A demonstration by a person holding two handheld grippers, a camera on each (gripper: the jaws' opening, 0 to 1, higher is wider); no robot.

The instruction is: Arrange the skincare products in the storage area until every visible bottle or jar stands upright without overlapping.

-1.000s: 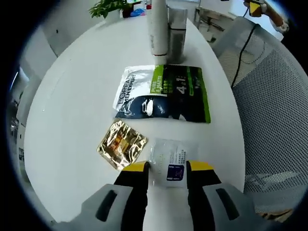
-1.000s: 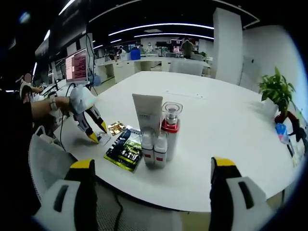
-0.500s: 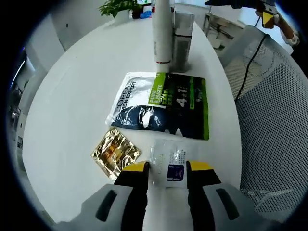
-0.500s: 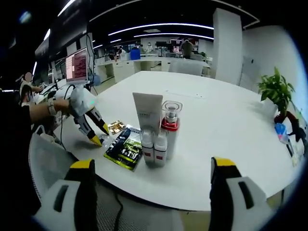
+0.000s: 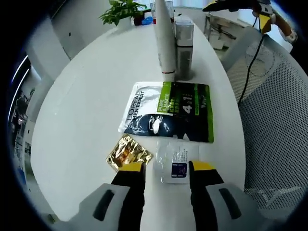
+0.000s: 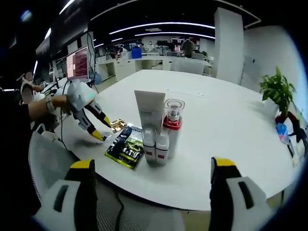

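1. Since a second ago, the left gripper (image 5: pixel 161 168) has drawn back a little: the small clear sachet (image 5: pixel 175 160) that sat between its yellow tips now lies just past them, flat on the white table (image 5: pixel 82 110). The sachet itself has slid nearer the big pouch.
2. Its jaws stand moderately apart and hold nothing. In the right gripper view, this gripper (image 6: pixel 102 133) points down at the table's near edge, held by a person's hand (image 6: pixel 57 102).
3. The right gripper (image 6: pixel 151 166) hovers well back from the table, jaws wide apart and empty.
4. The skincare group stands upright and close together: a tall white tube (image 6: pixel 149 110), a clear pump bottle with a red collar (image 6: pixel 172 126), and two small white bottles (image 6: pixel 155 145) in front.
5. Lying flat beside them are a dark and green L'Oreal pouch (image 5: pixel 169 111), a gold foil sachet (image 5: pixel 127 153) and the clear sachet. The gold one touches or nearly touches the clear one.
6. Judged from this, the bottles look done. What seems left is tidying the flat packets so none overlap.
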